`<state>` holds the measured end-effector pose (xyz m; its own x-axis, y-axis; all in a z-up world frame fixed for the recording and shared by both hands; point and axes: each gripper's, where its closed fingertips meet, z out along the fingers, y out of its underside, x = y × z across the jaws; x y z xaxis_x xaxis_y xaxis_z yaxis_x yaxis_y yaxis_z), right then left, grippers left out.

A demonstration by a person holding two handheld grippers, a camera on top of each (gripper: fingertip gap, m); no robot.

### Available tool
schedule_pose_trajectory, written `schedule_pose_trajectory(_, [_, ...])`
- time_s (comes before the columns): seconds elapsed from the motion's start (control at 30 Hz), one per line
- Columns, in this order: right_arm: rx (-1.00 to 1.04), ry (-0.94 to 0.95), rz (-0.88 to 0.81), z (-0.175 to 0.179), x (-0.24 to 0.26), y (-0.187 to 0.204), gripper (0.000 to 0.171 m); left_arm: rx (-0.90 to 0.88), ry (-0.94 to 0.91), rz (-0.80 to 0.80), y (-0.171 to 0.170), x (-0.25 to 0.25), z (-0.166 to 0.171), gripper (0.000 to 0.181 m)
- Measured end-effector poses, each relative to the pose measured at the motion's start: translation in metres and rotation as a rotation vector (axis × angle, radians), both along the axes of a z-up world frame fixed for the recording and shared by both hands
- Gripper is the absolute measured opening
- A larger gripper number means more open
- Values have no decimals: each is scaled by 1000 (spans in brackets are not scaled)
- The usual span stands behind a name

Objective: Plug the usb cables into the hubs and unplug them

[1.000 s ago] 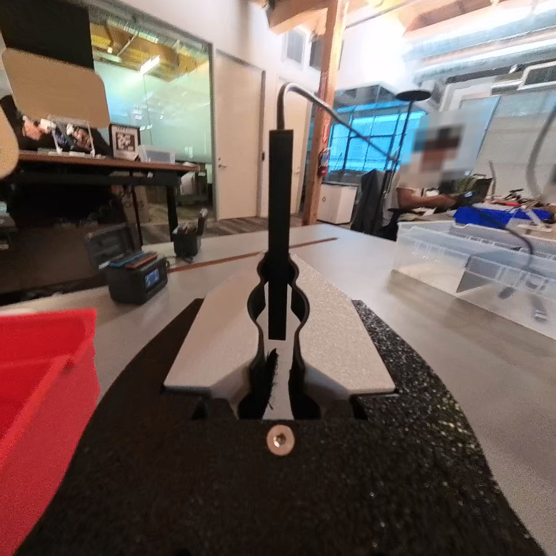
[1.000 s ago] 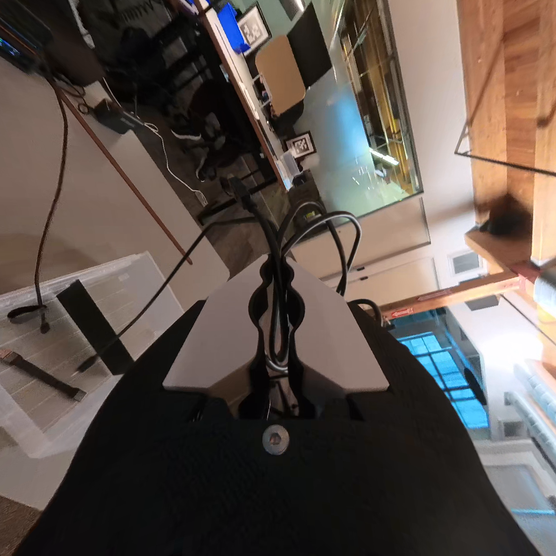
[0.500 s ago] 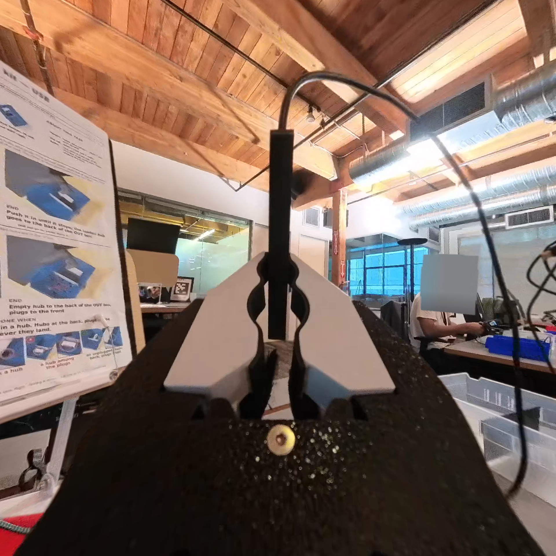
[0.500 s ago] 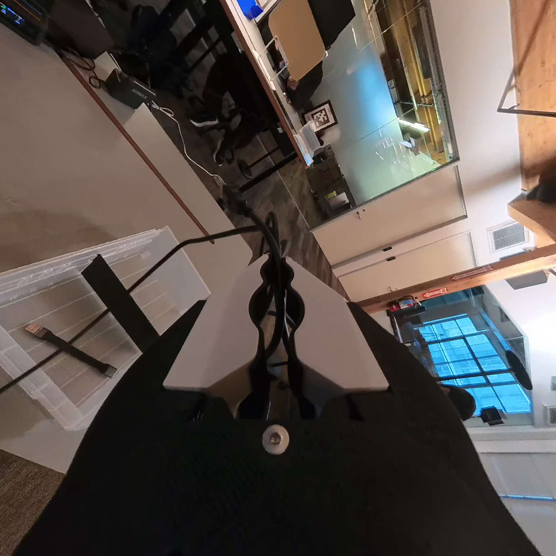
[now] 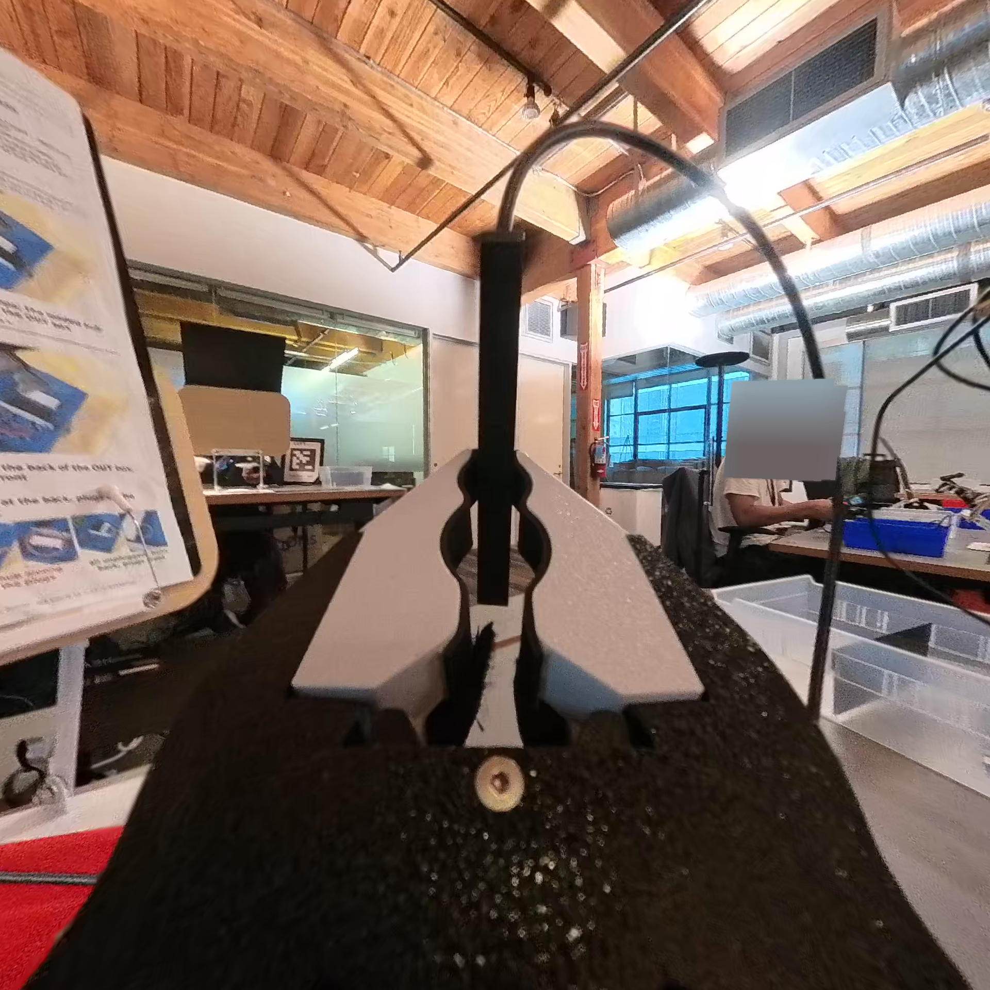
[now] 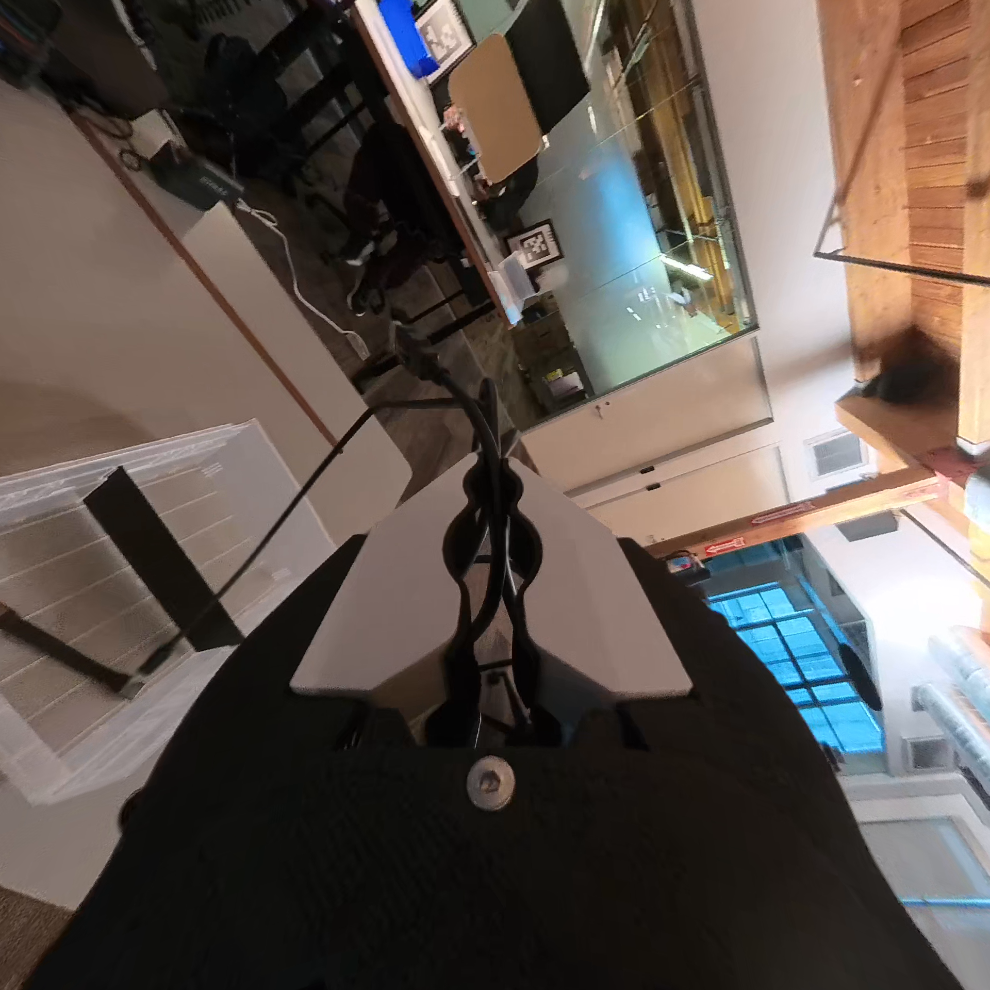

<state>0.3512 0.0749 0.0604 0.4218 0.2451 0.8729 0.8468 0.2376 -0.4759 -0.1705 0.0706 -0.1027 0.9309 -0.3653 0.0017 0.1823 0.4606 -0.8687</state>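
Black and slim, the USB hub [image 5: 498,407] stands upright, clamped between the fingers of the left gripper [image 5: 495,466], its cable [image 5: 771,257] arching off to the right. Right gripper [image 6: 493,471] is clenched on a bundle of black USB cables [image 6: 490,530]; a clear plastic bin [image 6: 80,541] sits to its left.

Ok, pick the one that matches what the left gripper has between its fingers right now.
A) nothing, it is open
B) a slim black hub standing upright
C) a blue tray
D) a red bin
B: in the left wrist view the left gripper is shut on the slim black hub, which stands upright with its cable arching off the top.
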Motion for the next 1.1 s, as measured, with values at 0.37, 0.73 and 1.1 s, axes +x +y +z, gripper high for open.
schedule_pose_trajectory(0.37, [-262,20,141,-119,1,2,1,-112,17,-52,30,16,-57,8])
schedule_pose_trajectory(0.73, [-767,-84,134,-266,-20,31,2,-191,127,-100,40,42,-88,8])
schedule_pose_trajectory(1.1, [-1103,-413,-114,-344,0,24,2,-211,157,-132,41,52,-94,8])
